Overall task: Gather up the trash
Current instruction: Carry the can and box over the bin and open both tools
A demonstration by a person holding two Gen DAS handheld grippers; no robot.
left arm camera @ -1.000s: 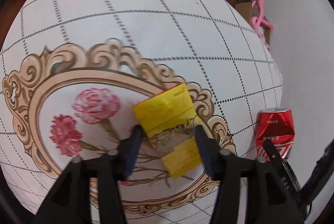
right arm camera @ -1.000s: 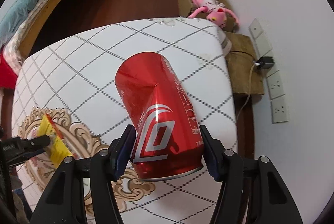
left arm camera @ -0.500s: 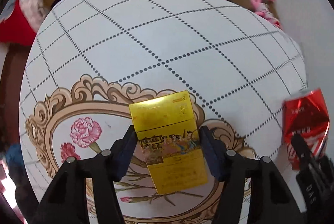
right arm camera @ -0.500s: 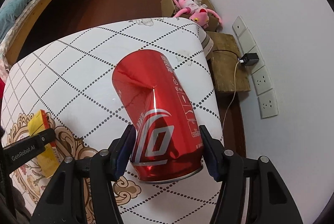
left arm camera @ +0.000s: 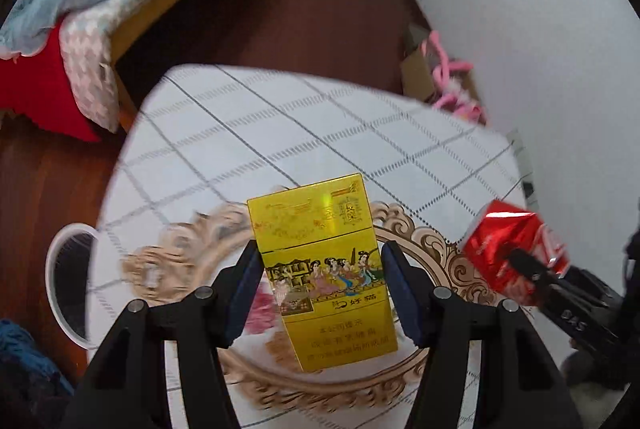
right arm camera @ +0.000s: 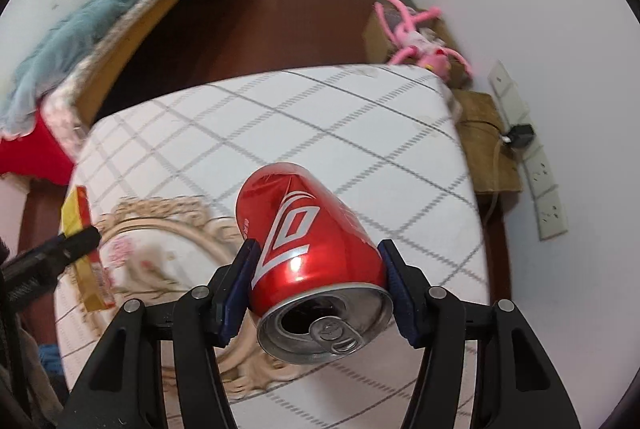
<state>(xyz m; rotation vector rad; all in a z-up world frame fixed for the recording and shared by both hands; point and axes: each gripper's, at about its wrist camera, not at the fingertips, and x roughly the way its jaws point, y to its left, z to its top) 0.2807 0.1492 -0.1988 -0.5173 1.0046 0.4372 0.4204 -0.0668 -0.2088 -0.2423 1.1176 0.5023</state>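
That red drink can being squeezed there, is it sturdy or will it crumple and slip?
The dented red aluminium can already shows a crease, so it probably crumples easily. Its tab is open, so it is likely empty and light. Its glossy curved side might slip between the right gripper fingers.

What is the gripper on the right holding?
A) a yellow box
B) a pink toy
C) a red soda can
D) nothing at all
C: in the right wrist view, the right gripper has its two fingers pressed on either side of the red soda can, whose opened top faces the camera, while the yellow box sits in the left gripper.
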